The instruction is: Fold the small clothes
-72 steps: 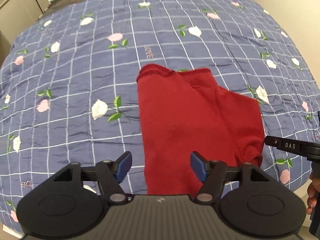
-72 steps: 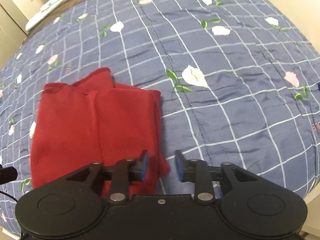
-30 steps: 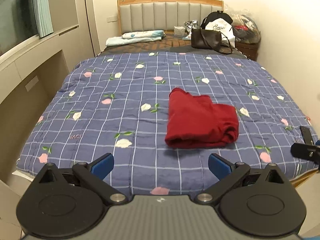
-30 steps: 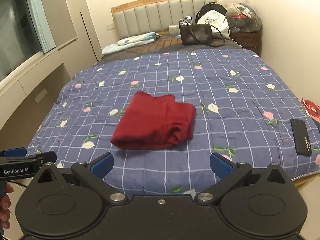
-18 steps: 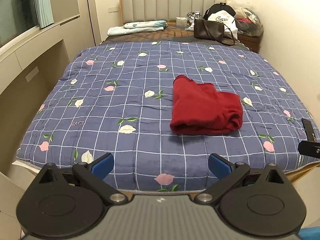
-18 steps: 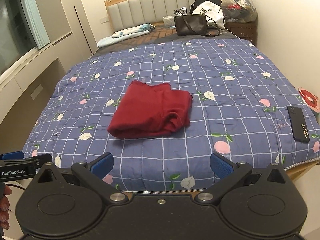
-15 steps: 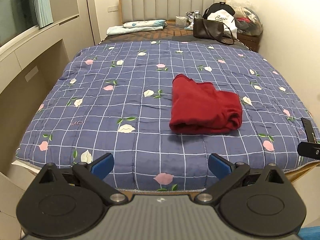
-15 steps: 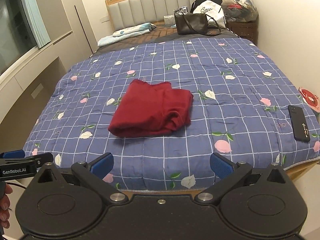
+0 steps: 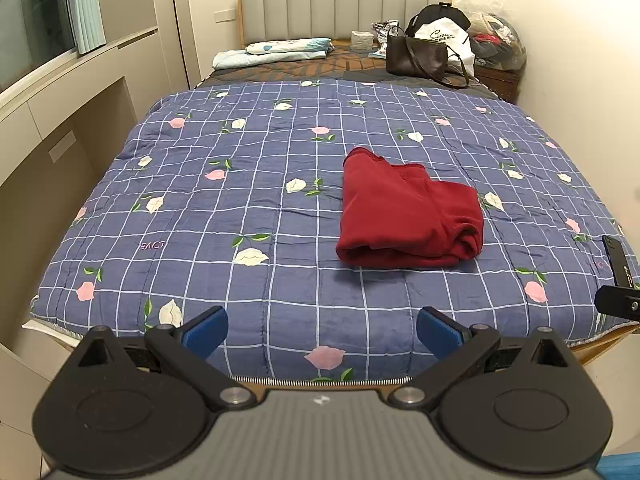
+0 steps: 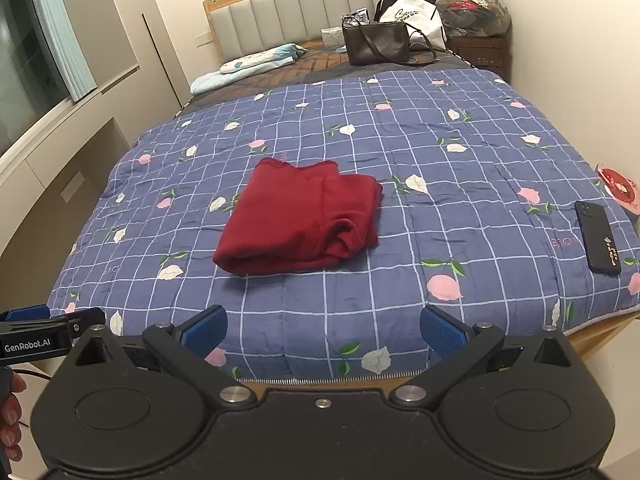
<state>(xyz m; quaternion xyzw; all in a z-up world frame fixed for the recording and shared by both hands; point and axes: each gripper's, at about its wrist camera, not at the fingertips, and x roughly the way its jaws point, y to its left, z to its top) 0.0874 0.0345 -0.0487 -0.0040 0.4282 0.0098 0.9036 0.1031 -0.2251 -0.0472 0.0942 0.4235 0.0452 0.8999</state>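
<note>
The red garment lies folded into a compact bundle on the blue floral quilt, well ahead of both tongs and touched by neither, which suggests the fold is done. The left gripper and right gripper hang wide and empty off the bed's near edge. A black phone lies ahead and right of the right tongs, well apart from the garment.

Left claw spread wide — red garment folded on quilt.
</note>
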